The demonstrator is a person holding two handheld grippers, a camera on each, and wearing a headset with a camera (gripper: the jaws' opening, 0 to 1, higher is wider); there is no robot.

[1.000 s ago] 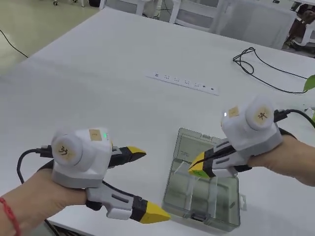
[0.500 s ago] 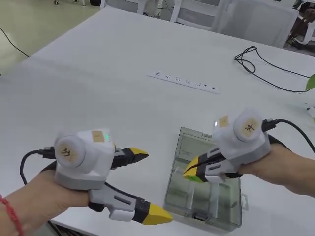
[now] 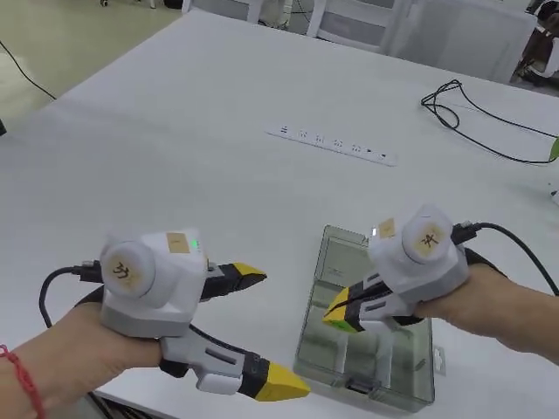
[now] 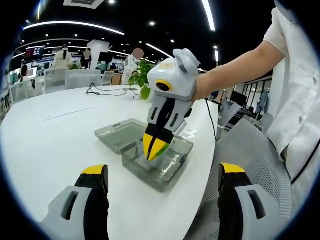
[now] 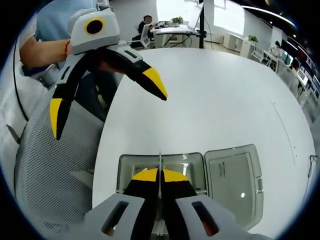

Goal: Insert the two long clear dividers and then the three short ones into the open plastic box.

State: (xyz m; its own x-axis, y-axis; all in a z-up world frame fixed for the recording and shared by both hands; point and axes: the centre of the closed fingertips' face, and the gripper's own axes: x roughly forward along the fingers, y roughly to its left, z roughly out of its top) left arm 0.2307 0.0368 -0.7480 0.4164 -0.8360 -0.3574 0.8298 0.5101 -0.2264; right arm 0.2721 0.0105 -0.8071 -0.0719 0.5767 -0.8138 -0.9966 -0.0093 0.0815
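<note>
The open clear plastic box (image 3: 325, 353) lies near the table's front edge, its lid (image 3: 339, 253) folded back. My right gripper (image 3: 339, 312) is over the tray, tips down inside it, shut on a thin clear divider (image 5: 160, 161) that I see edge-on between the jaws. In the left gripper view the right gripper (image 4: 154, 146) reaches into the box (image 4: 131, 134). My left gripper (image 3: 266, 327) hangs open to the left of the box, holding nothing. Its jaws (image 4: 163, 169) stand wide apart. In the right gripper view the left gripper (image 5: 106, 106) hovers beyond the tray (image 5: 125, 172).
A white power strip (image 3: 332, 144) lies mid-table beyond the box. A black cable (image 3: 472, 113) loops at the far right. The table's front edge runs just below the box and the left gripper. A mesh chair (image 5: 55, 190) stands by the table.
The right gripper has moved left and down with the divider, so its tips now sit lower inside the box. The left gripper has hardly moved.
</note>
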